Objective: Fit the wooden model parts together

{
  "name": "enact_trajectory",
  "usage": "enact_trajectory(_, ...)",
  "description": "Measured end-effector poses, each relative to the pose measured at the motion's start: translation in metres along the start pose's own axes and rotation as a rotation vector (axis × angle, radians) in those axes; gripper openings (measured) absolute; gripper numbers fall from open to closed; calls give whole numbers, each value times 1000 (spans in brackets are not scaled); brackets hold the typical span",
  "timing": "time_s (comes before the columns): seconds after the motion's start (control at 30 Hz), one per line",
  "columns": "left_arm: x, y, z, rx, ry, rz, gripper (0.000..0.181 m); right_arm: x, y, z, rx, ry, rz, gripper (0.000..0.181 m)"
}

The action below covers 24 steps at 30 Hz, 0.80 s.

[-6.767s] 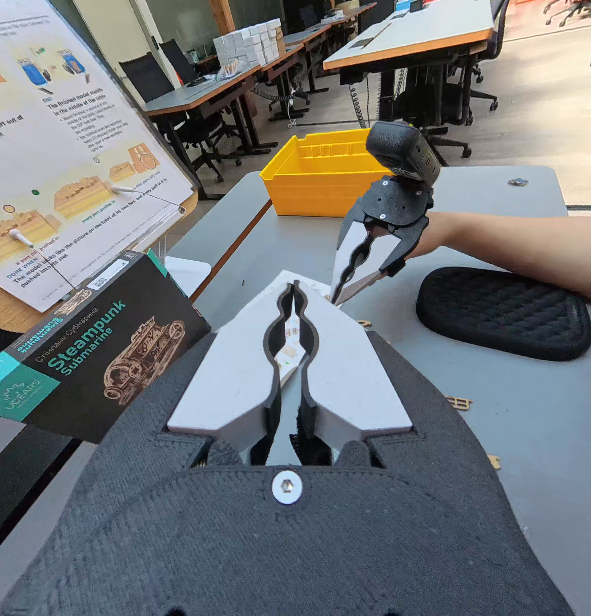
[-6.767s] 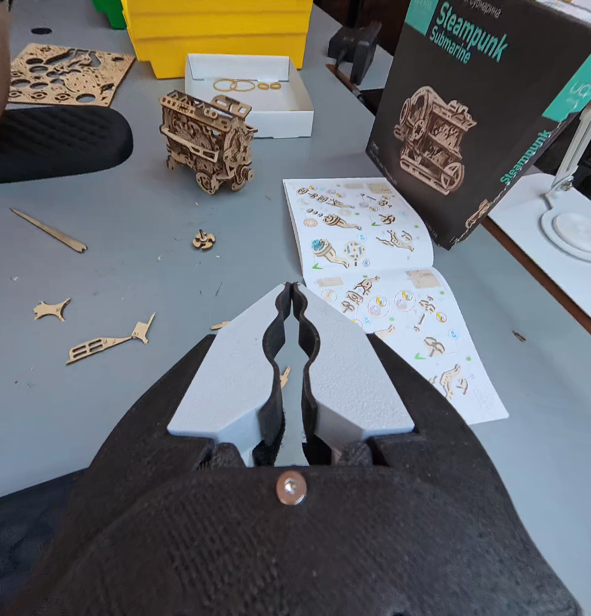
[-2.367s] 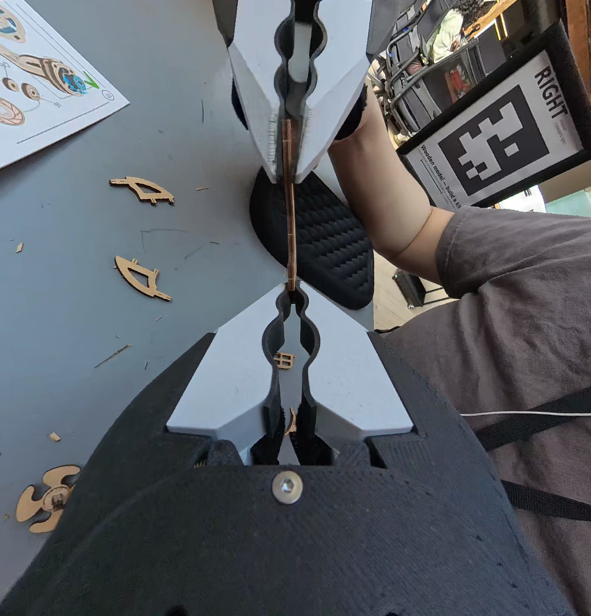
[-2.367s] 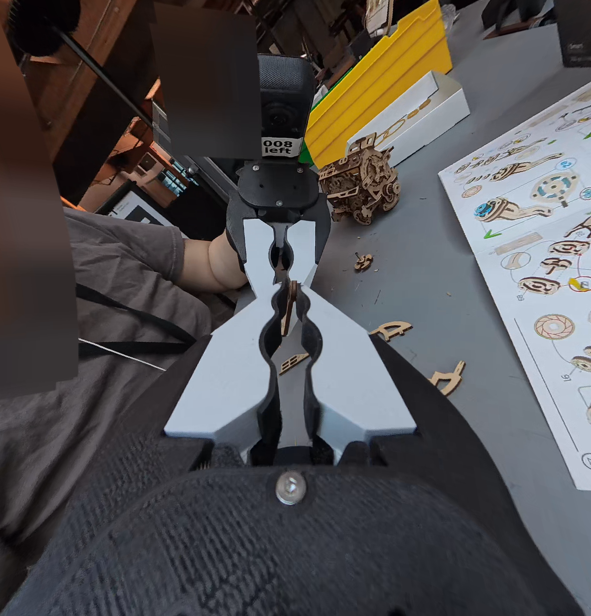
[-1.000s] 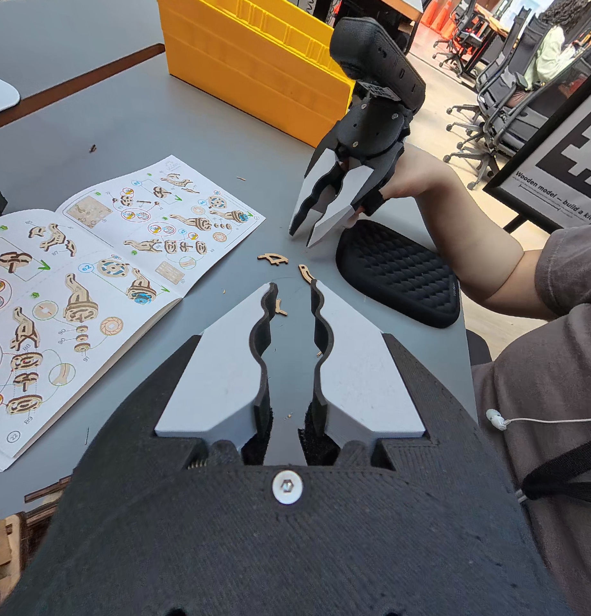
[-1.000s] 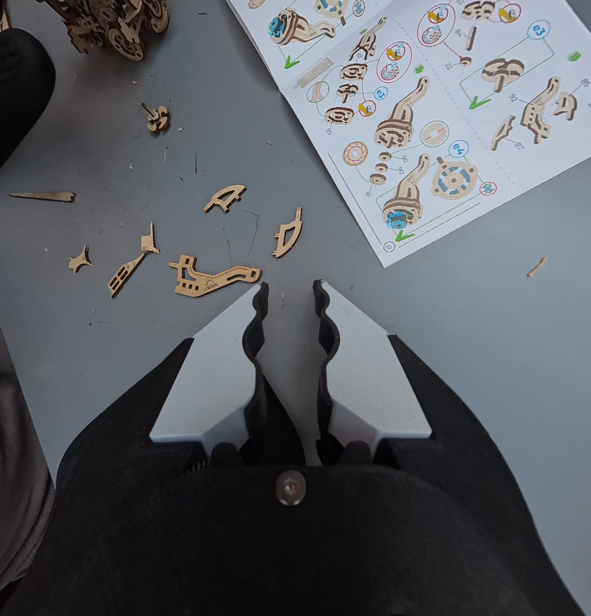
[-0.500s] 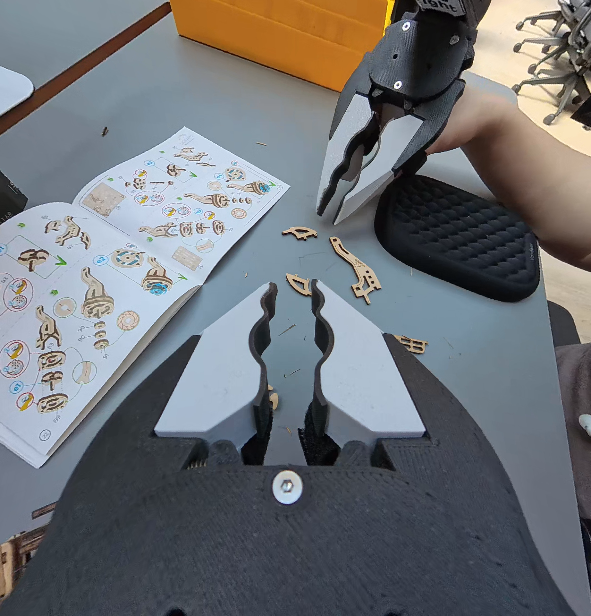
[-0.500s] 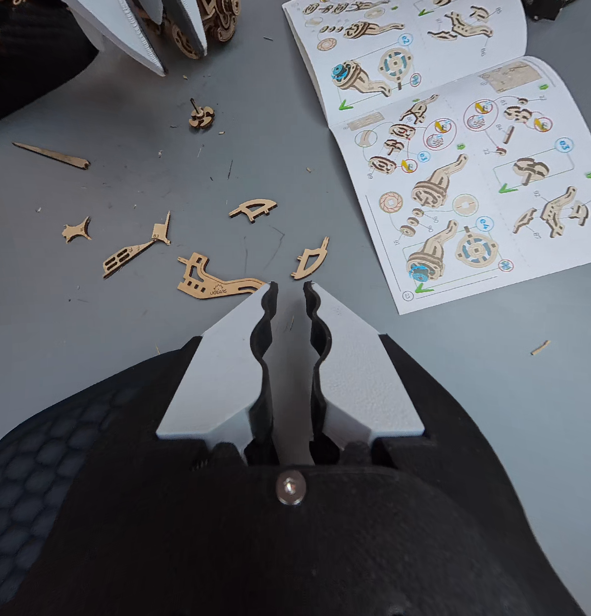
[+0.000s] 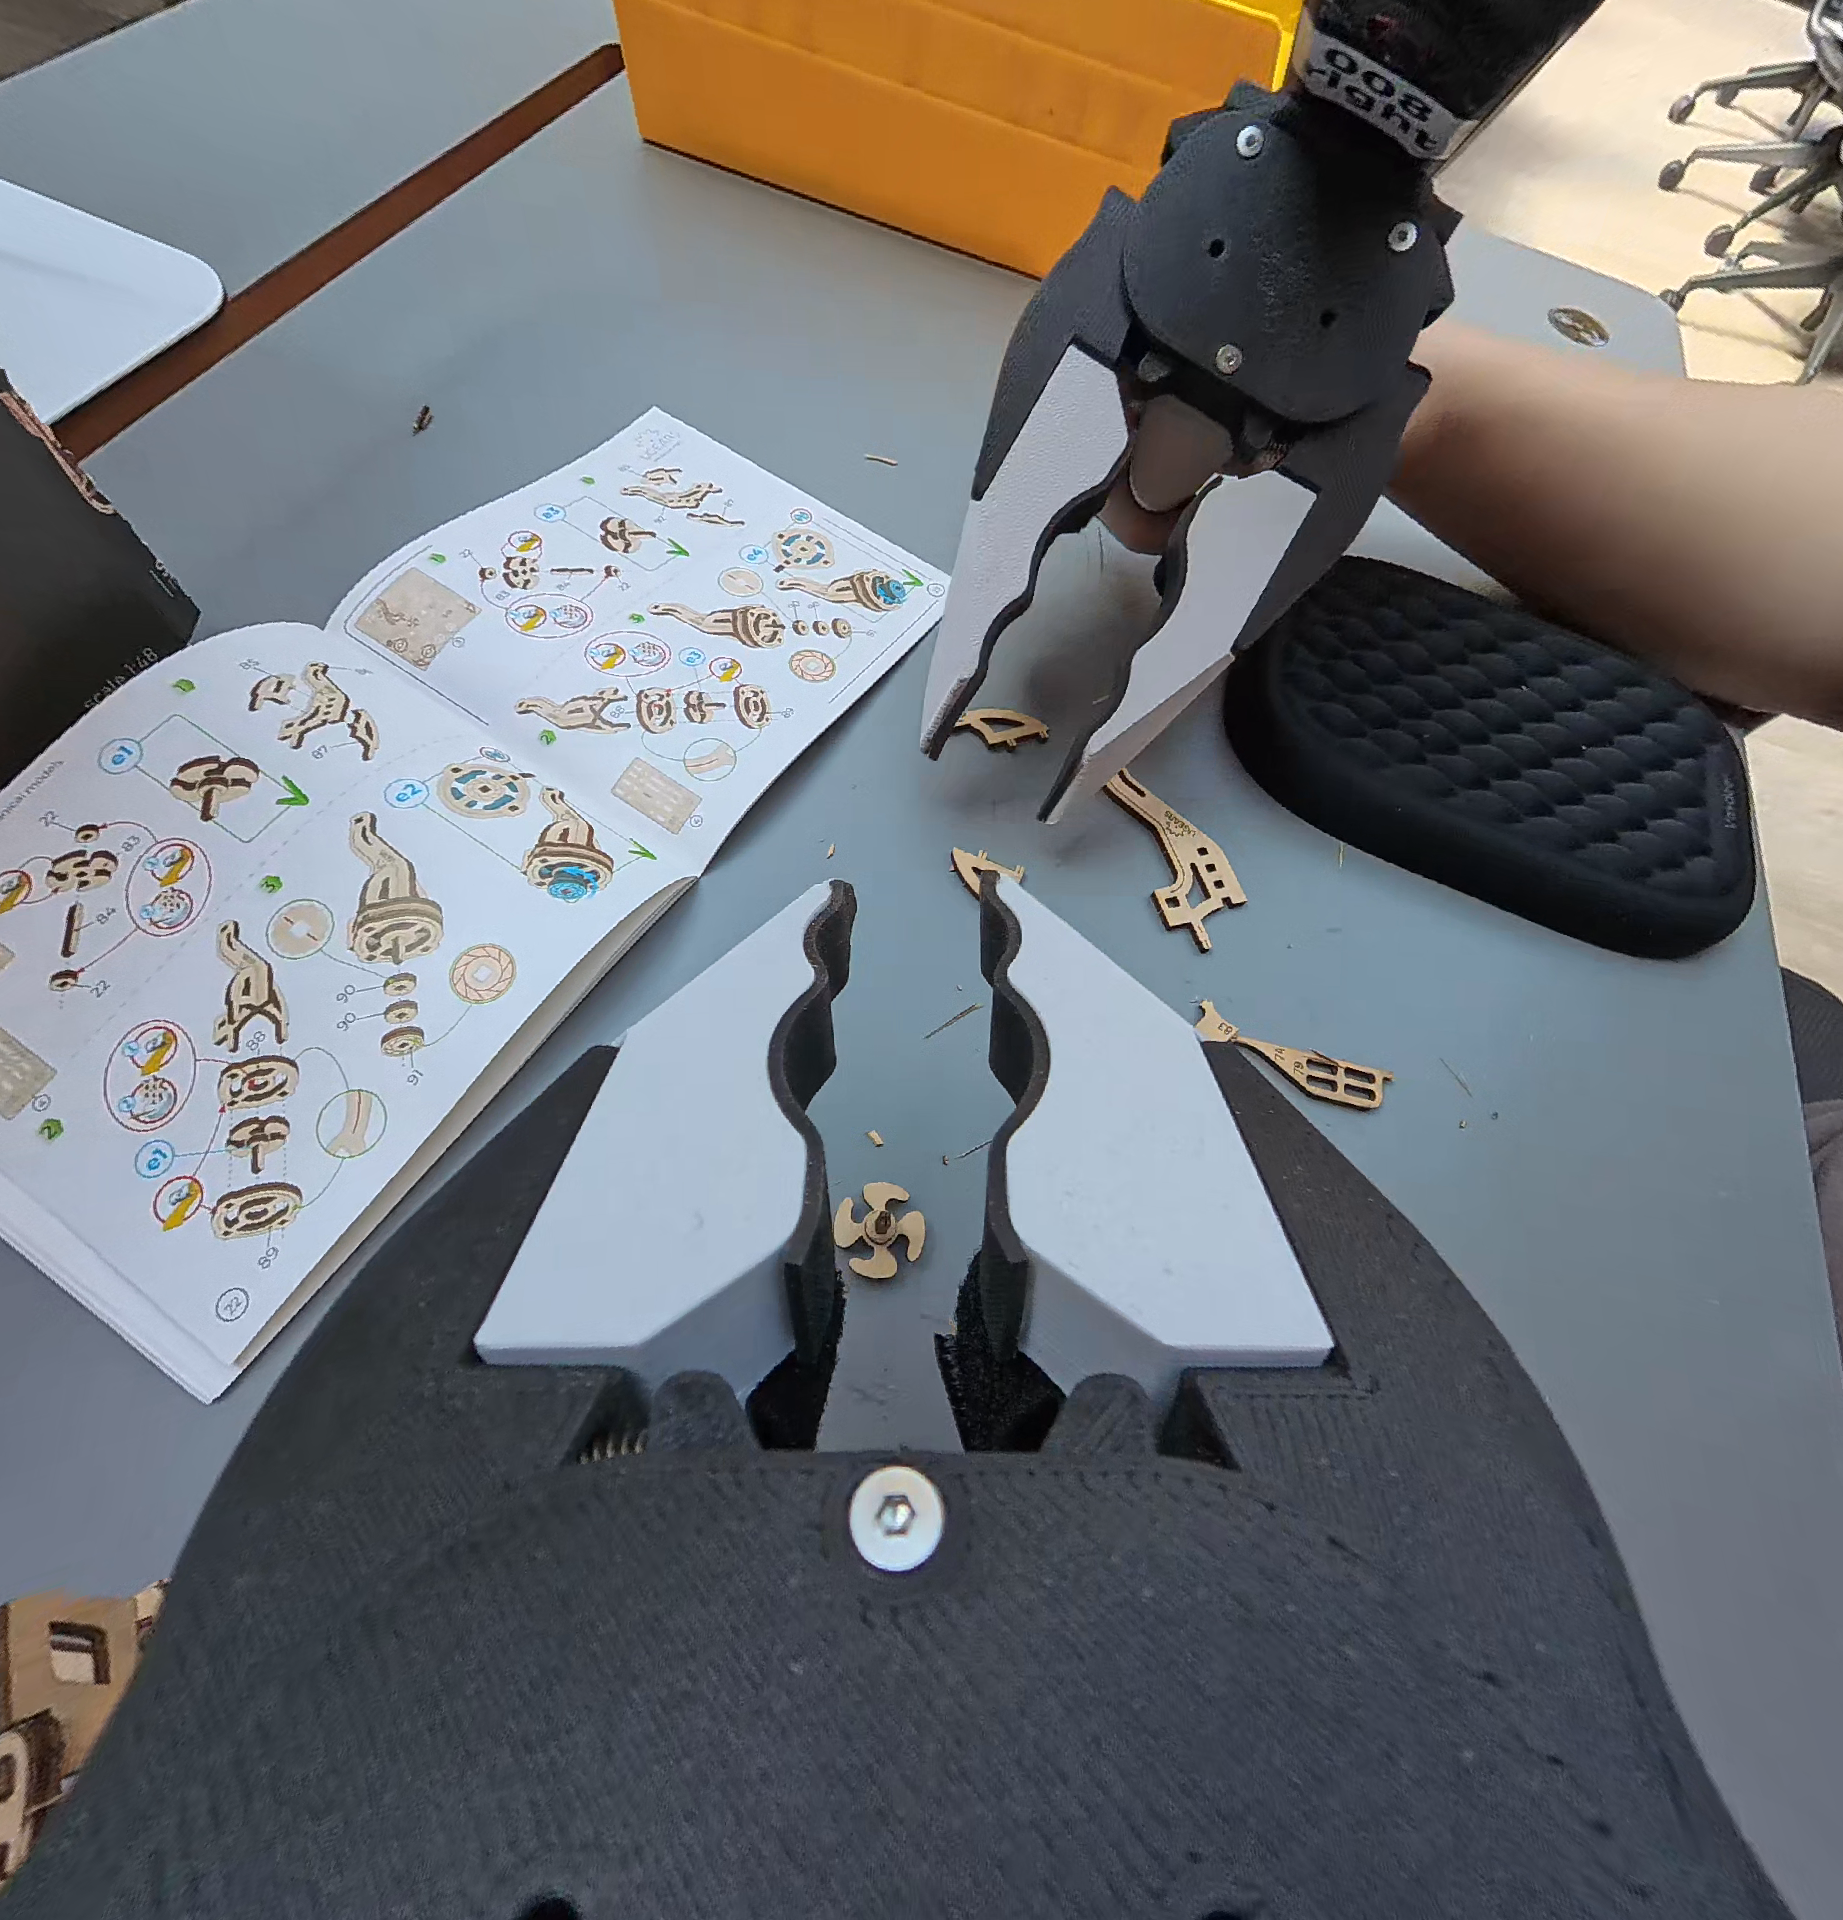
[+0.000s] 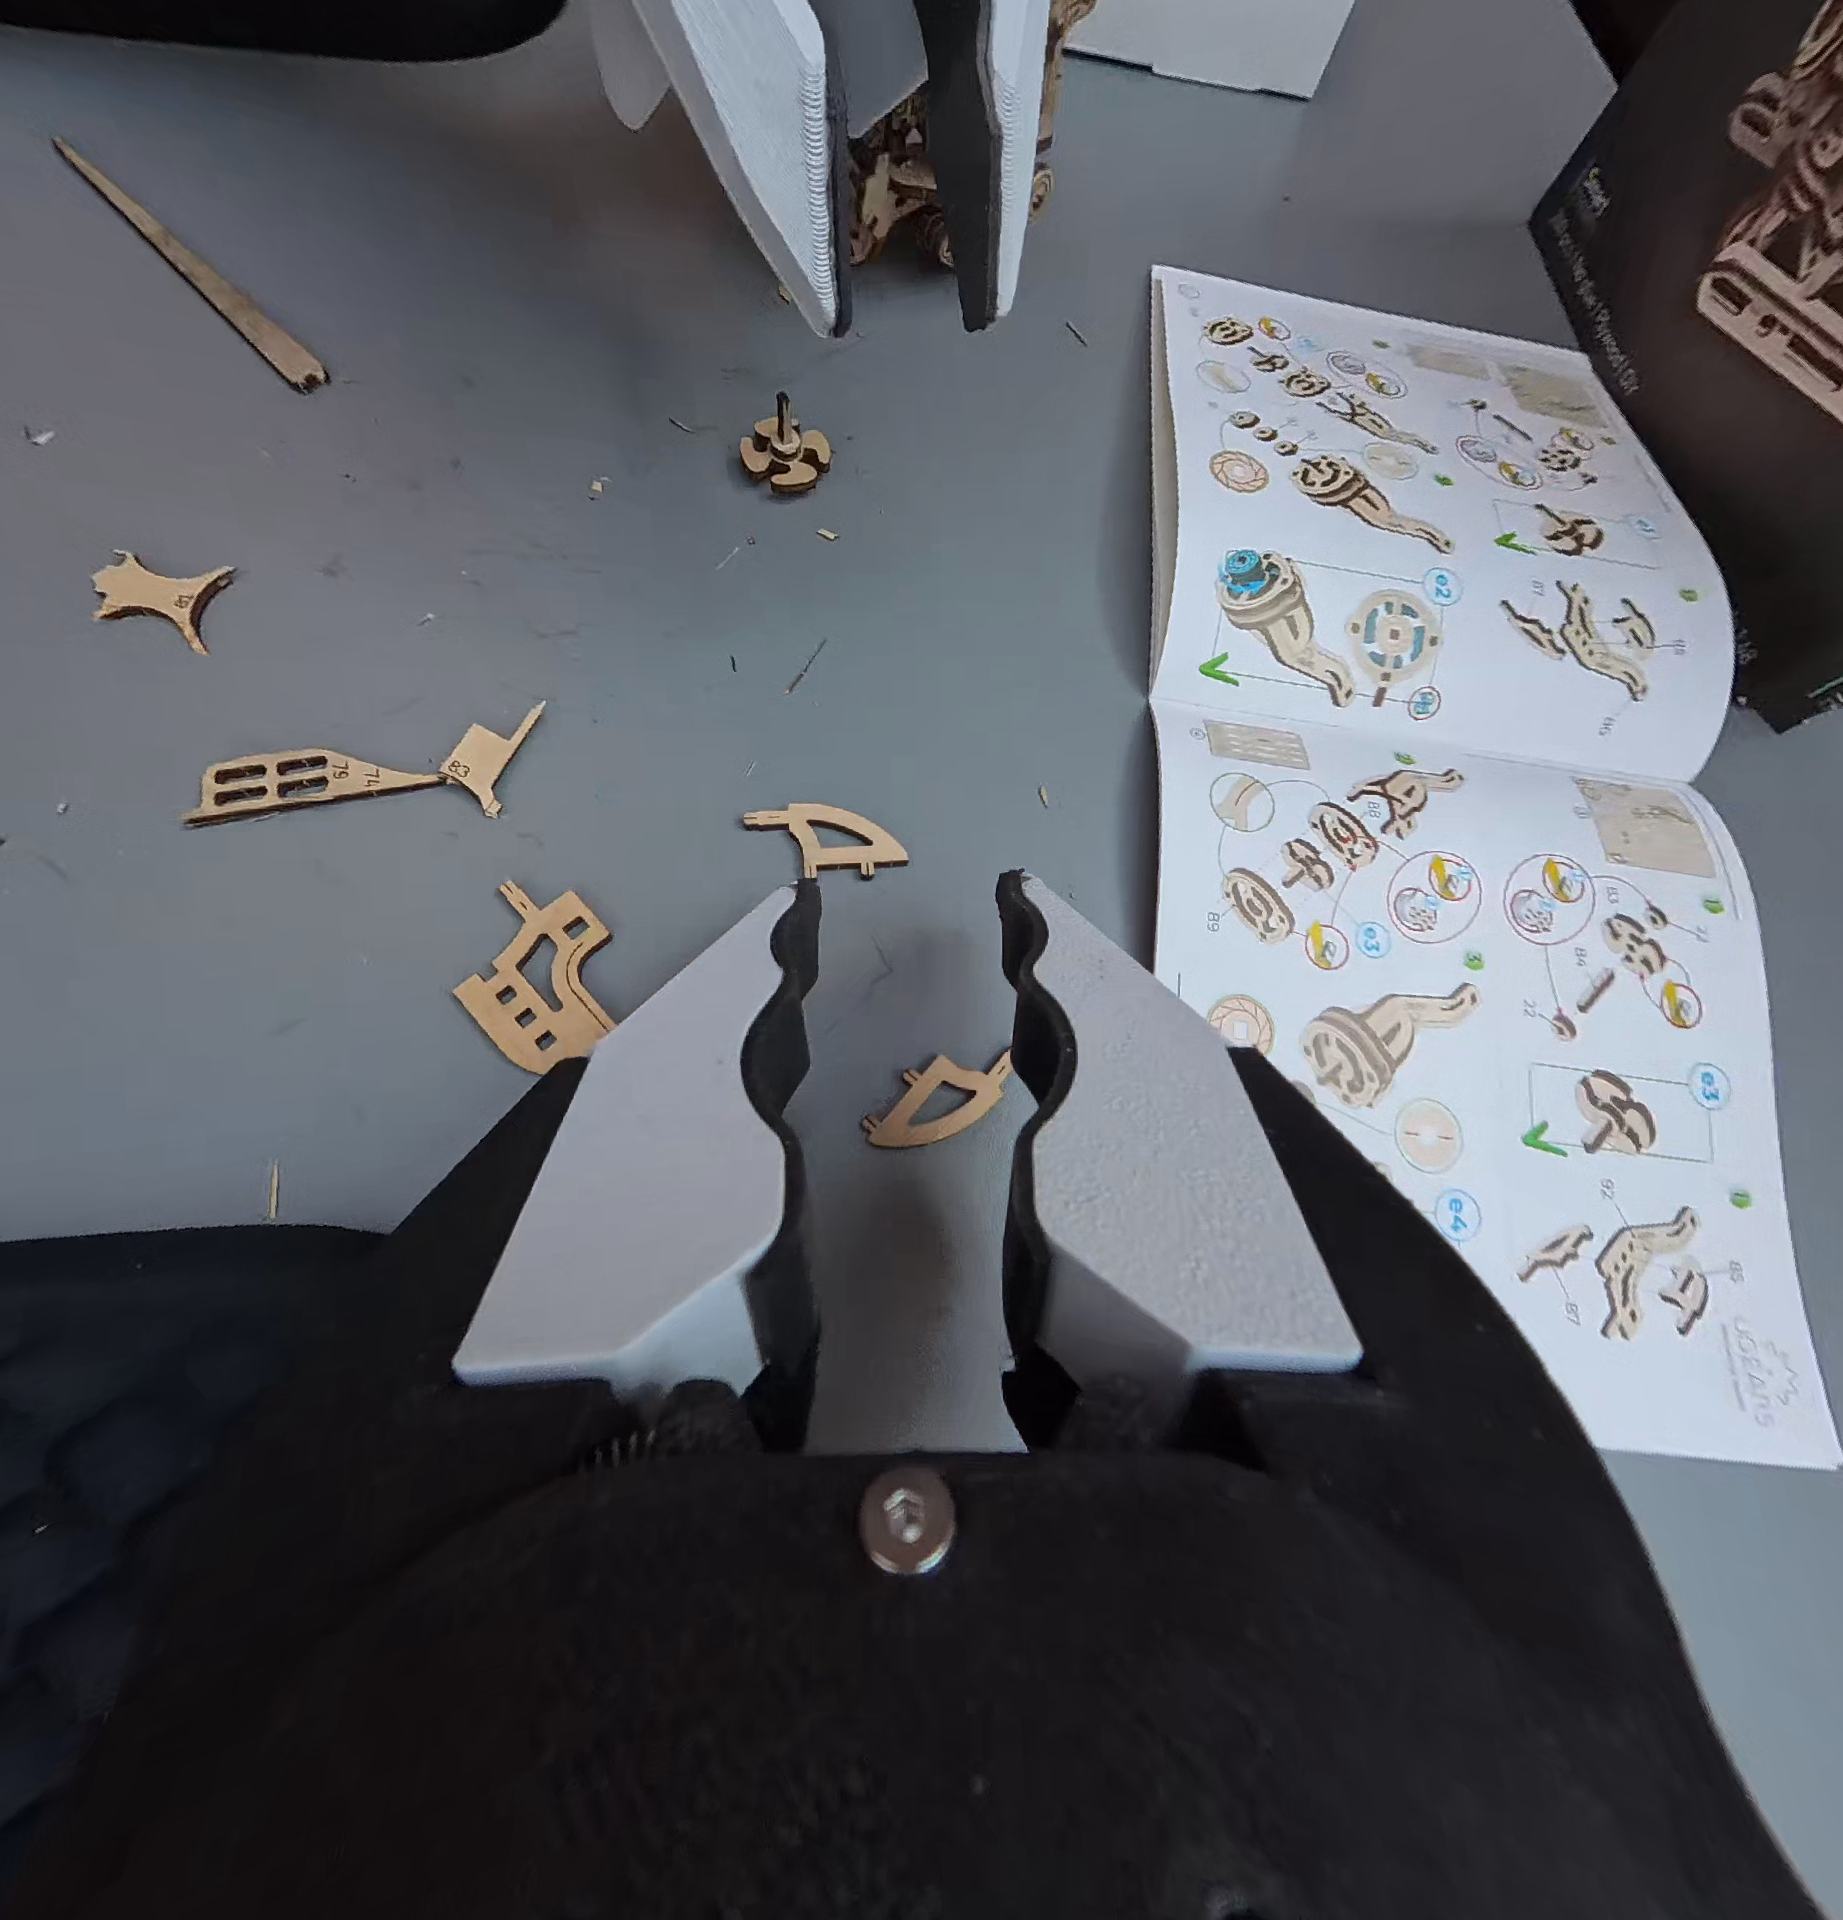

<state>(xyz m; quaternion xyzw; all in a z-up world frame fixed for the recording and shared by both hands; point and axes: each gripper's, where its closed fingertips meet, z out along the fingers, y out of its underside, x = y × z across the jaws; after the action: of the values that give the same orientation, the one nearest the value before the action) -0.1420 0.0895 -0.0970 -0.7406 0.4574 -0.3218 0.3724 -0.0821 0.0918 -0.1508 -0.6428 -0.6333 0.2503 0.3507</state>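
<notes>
Several flat wooden parts lie loose on the grey table [image 10: 584,582]. My left gripper [image 9: 915,888] is open and empty, low over the table, with a small propeller part [image 9: 879,1231] lying between its fingers. My right gripper [image 10: 909,888] is open and empty, with a curved fin part [image 10: 938,1107] on the table between its fingers. A second fin part [image 10: 829,836] lies just past its left fingertip, and a bracket part [image 10: 532,982] to its left. The grippers face each other: the right gripper [image 9: 995,774] shows in the left wrist view, the left gripper [image 10: 906,317] in the right.
An open instruction booklet [image 9: 429,831] lies beside the parts, with the black kit box [image 10: 1727,312] behind it. A yellow bin [image 9: 948,104] stands at the far edge. A black pad [image 9: 1499,748] lies under the person's forearm. The part-built wooden model [image 10: 896,197] stands behind the left gripper. About 9 cm separates my left fingertips from my right.
Both grippers have let go of the thin wooden part they held between them and turned down to the table. Over the last second both moved closer together and the right gripper opened wider.
</notes>
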Motion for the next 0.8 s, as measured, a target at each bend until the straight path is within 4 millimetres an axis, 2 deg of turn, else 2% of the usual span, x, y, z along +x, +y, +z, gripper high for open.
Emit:
enact_trajectory(0.13,1,2,-1,0,1,0,23,2,-4,7,-21,-74,14,37)
enact_trajectory(0.23,1,4,1,-9,2,3,23,-4,-6,12,-25,-117,31,38)
enact_trajectory(0.43,3,9,5,-27,14,1,24,-11,1,22,-58,-135,26,38)
enact_trajectory(0.53,6,11,8,-40,33,-13,24,-11,2,23,-50,-142,45,34)
enact_trajectory(0.6,9,12,9,-43,48,-27,24,-12,2,22,-38,-145,47,22)
enact_trajectory(0.8,16,14,18,-43,95,-107,22,-9,-3,16,-17,-54,-3,22)
